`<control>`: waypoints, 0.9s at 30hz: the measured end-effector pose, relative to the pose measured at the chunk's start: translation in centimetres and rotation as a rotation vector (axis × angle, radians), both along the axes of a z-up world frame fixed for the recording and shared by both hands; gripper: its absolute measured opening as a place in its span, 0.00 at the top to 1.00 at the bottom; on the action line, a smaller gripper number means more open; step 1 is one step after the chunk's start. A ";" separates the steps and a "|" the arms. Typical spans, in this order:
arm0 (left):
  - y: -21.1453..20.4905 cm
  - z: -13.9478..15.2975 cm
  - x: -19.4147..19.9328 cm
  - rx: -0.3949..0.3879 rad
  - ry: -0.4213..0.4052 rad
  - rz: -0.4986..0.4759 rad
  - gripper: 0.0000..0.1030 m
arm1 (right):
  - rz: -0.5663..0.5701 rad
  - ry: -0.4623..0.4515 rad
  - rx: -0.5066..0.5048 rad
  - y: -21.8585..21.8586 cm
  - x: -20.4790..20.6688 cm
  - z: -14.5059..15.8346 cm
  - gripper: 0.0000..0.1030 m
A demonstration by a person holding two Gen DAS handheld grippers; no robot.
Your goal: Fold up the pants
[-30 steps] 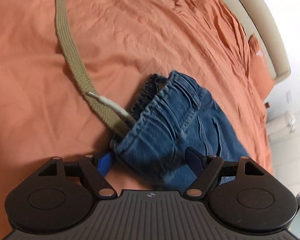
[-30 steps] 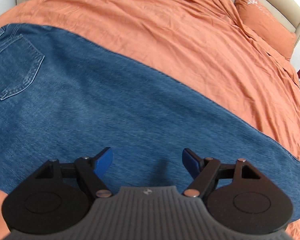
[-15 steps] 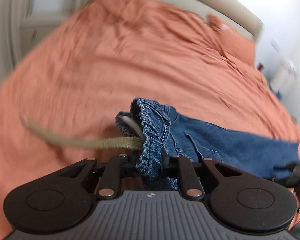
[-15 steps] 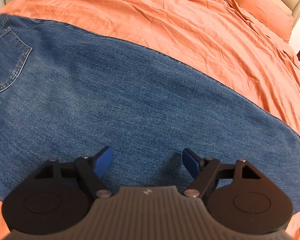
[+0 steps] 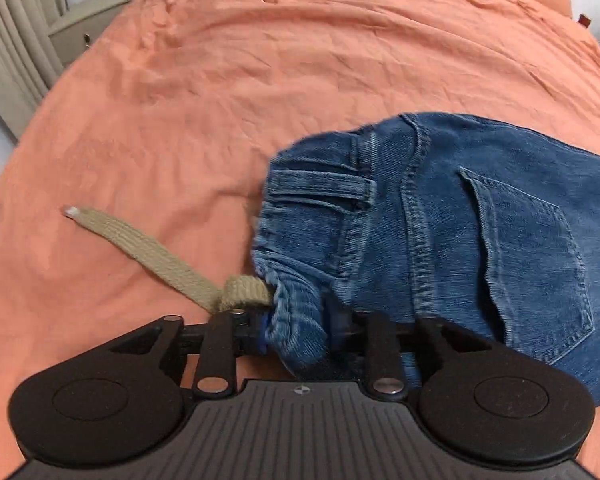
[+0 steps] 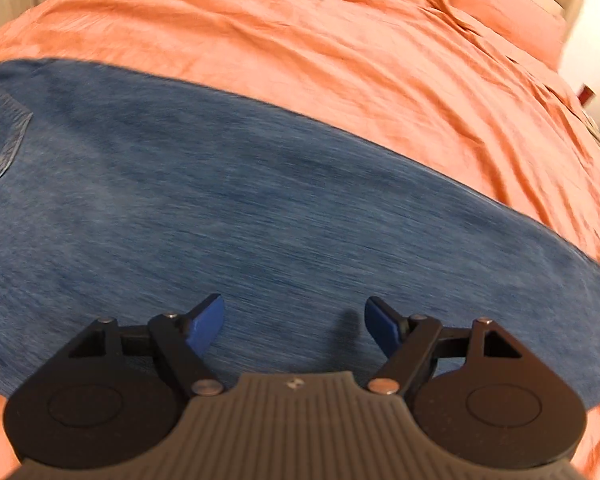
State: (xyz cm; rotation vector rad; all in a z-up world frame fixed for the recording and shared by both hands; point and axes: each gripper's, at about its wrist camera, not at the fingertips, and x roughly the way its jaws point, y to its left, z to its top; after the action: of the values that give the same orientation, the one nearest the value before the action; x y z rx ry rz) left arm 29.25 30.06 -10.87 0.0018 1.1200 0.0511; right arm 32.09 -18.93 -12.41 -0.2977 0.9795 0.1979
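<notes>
L gripper (image 5: 298, 330) clamped on waistband corner of jeans (image 5: 480, 232), tan belt (image 5: 160, 256) trailing left; R gripper (image 6: 294, 320) fingers wide over flat leg; orange bedspread (image 5: 280, 60) bare beyond far hem edge.

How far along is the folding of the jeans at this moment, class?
Done: the jeans lie spread flat along the orange bedcover. In hand: the left gripper is shut on the waistband, beside the tan belt; the right gripper hovers open over the leg. Left: no crosswise fold is visible yet.
</notes>
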 end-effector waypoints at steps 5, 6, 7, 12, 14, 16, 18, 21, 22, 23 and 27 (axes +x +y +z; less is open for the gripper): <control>-1.3 2.8 -0.8 0.133 -0.055 -0.028 0.33 | -0.110 -0.028 0.032 -5.7 -0.2 1.5 0.29; -1.8 3.6 -1.0 0.150 -0.078 -0.029 0.32 | -0.137 -0.033 0.043 -7.0 -0.3 1.8 0.29; -2.3 4.3 -1.1 0.158 -0.104 -0.029 0.30 | -0.165 -0.036 0.056 -8.3 -0.4 2.1 0.29; -5.4 6.7 -0.5 0.079 -0.199 -0.004 0.30 | -0.330 -0.061 0.172 -16.0 -1.8 3.7 0.35; -6.9 7.0 0.1 0.022 -0.212 -0.013 0.31 | -0.408 -0.089 0.235 -19.8 -2.7 4.2 0.41; -8.6 6.6 0.9 -0.005 -0.211 -0.023 0.33 | -0.495 -0.126 0.305 -23.7 -3.7 4.6 0.42; -10.4 5.9 1.8 -0.017 -0.210 -0.037 0.33 | -0.596 -0.165 0.377 -27.6 -4.6 4.6 0.43; -12.4 4.1 2.8 -0.019 -0.194 -0.042 0.33 | -0.725 -0.207 0.475 -33.0 -5.7 3.9 0.46; -12.8 3.3 3.2 -0.017 -0.193 -0.040 0.33 | -0.759 -0.216 0.495 -34.5 -5.8 3.6 0.47; -13.2 2.8 3.2 -0.013 -0.190 -0.035 0.33 | -0.786 -0.219 0.510 -36.1 -5.6 3.3 0.48; -14.1 0.9 3.6 0.001 -0.147 0.005 0.33 | -0.870 -0.215 0.585 -40.5 -5.0 1.7 0.53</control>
State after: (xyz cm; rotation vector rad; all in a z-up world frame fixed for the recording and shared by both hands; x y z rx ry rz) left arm 32.86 15.96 -9.96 -0.0037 0.9735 0.0556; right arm 27.13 -59.44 -10.70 0.6343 0.7237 -0.3394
